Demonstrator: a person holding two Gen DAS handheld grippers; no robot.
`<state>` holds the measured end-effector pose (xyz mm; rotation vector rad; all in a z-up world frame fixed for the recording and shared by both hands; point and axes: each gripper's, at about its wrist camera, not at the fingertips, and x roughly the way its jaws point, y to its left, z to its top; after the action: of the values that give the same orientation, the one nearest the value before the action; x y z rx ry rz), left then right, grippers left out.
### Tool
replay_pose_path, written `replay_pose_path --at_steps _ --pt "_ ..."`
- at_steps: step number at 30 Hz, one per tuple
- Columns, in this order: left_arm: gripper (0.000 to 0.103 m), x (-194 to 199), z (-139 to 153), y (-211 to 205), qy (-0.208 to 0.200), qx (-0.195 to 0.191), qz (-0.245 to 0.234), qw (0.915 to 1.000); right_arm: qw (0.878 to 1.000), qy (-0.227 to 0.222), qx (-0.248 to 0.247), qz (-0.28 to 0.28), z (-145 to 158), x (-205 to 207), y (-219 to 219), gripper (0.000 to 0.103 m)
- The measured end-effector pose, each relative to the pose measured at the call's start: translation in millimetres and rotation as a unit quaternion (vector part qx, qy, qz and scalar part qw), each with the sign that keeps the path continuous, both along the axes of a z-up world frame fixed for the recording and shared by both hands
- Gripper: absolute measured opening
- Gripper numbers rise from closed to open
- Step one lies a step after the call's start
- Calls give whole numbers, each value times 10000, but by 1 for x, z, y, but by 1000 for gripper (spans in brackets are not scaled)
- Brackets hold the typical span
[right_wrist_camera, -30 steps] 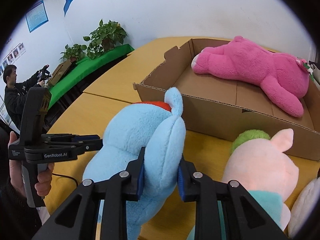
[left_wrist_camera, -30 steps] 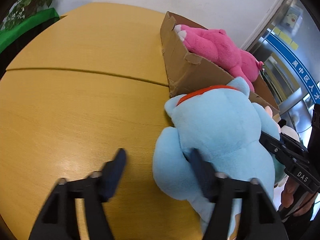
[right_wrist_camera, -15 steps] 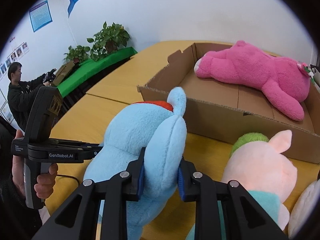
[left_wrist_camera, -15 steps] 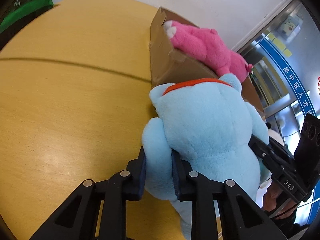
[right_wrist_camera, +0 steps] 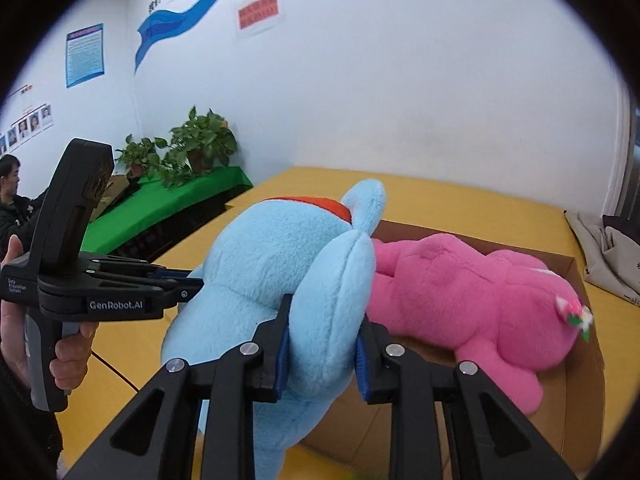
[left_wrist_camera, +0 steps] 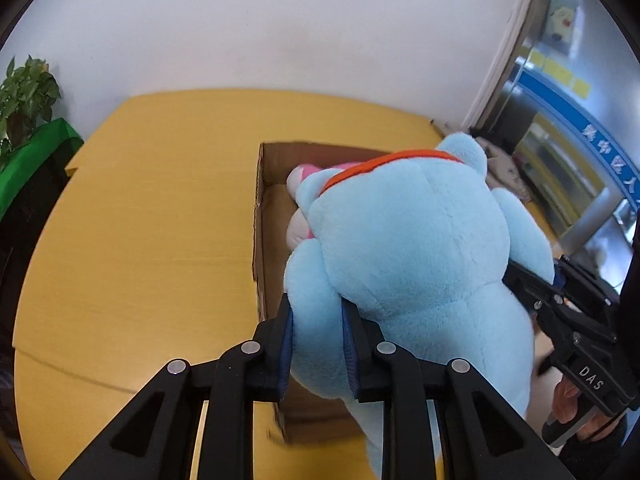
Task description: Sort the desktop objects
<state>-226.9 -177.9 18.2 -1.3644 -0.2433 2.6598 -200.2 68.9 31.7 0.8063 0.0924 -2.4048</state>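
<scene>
A light blue plush toy (left_wrist_camera: 408, 248) with a red collar hangs in the air over the near end of a cardboard box (left_wrist_camera: 264, 216). My left gripper (left_wrist_camera: 318, 344) is shut on one of its limbs. My right gripper (right_wrist_camera: 322, 344) is shut on another limb of the blue plush (right_wrist_camera: 280, 264). A pink plush (right_wrist_camera: 472, 296) lies inside the box (right_wrist_camera: 576, 384); in the left wrist view only a bit of it (left_wrist_camera: 304, 172) shows behind the blue toy.
The box stands on a yellow wooden table (left_wrist_camera: 152, 216). A green-covered bench with potted plants (right_wrist_camera: 192, 148) stands along the wall to the left. Grey cloth (right_wrist_camera: 604, 248) lies at the table's far right. A person (right_wrist_camera: 12, 200) sits at far left.
My left gripper closed on the blue plush. Both grippers then lifted it off the table and carried it over the box, above the pink plush.
</scene>
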Motion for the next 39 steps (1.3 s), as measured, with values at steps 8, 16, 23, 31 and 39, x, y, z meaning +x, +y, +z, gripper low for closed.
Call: replay_pose_path --at_steps 8,16,23,31,39 --pt "22 -45 -71 3 -678 -225 165 9973 9864 -1591 402 133 -93 -88 -15 27" --pt "25 -33 -65 2 -458 -220 318 9982 9845 -1663 555 92 -97 -86 -16 31" --pt "93 25 -15 8 263 -128 527 9982 9947 -842 -273 -515 -58 -47 43 102" --pt "103 105 11 76 574 -502 453 9961 9867 9 -14 -1628 -23 32 115 103" --pt "103 132 14 124 703 -522 435 9952 9702 420 912 -2207 -10 73 144 103"
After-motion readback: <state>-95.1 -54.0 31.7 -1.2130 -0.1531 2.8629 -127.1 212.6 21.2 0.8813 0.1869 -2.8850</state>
